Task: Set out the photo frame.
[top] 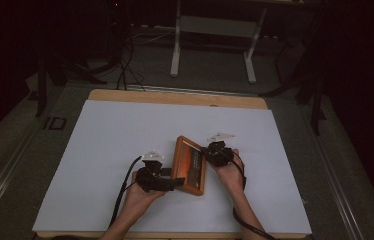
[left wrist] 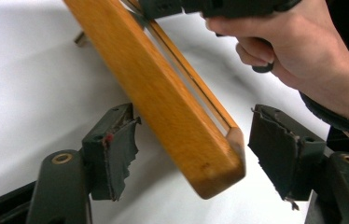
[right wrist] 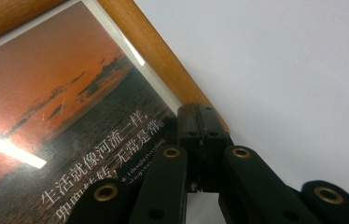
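Observation:
A wooden picture frame (top: 187, 165) with a sunset photo and white Chinese text stands tilted off the white sheet in the middle of the table. My right gripper (top: 207, 153) comes at it from the right. In the right gripper view its jaws (right wrist: 204, 122) are shut on the frame's wooden edge (right wrist: 154, 51). My left gripper (top: 176, 182) reaches in from the left at the frame's near corner. In the left gripper view that gripper (left wrist: 196, 154) is open, and the frame's corner (left wrist: 210, 168) lies between its torn pads (left wrist: 112, 149) without touching them. The person's right hand (left wrist: 303, 42) shows beyond.
A white sheet (top: 125, 140) covers most of the wooden table (top: 175, 96). Behind the table stand the white legs of a desk (top: 176, 45), with cables (top: 125, 70) on the dark floor. A small part under the frame (left wrist: 80, 38) touches the sheet.

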{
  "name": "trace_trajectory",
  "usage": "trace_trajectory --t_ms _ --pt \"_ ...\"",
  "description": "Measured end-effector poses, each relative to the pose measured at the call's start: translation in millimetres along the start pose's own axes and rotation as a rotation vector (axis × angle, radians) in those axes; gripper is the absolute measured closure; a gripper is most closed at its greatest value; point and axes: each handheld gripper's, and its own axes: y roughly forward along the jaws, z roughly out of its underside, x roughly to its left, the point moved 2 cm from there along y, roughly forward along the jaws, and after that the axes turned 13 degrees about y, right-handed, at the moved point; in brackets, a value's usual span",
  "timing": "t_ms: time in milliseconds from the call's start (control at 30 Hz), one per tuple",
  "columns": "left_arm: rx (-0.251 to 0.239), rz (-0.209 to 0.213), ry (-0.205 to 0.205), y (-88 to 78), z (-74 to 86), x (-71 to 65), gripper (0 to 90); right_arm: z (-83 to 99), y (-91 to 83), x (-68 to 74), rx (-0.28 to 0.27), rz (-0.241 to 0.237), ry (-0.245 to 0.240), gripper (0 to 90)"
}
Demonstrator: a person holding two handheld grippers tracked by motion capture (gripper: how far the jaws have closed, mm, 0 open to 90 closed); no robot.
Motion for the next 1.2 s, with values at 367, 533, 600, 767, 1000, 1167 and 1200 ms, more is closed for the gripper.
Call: trace_trajectory --t_ms 367,533,600,767,1000,1167,1200 --pt "-0.012 0.006 -0.019 9.5 3.8 -5.5 40.4 0.3 -0.1 -0.3 -0.002 -0.001 0.004 89.9" --pt "-0.019 -0.007 -0.03 12.0 4.2 -6.1 42.1 0.6 0.0 -0.3 -0.006 -0.002 0.008 89.9" --pt "-0.022 -0.014 -0.031 13.0 4.4 -6.2 42.9 0.7 0.0 -0.3 -0.006 -0.002 0.008 89.9" --pt "-0.039 -0.008 -0.05 14.0 5.5 -5.1 46.0 0.6 0.0 -0.4 -0.006 -0.003 0.009 89.9" --pt "-0.035 0.006 -0.088 13.8 5.1 -4.2 48.8 0.9 -0.2 -1.2 -0.008 -0.007 0.013 89.9" --pt "-0.035 0.011 -0.098 13.7 5.1 -3.6 49.7 1.2 -0.7 -1.2 -0.009 -0.004 0.013 89.9" --pt "-0.036 0.014 -0.101 13.4 5.4 -2.9 50.2 1.2 -1.0 -1.4 -0.009 -0.001 0.011 89.8"
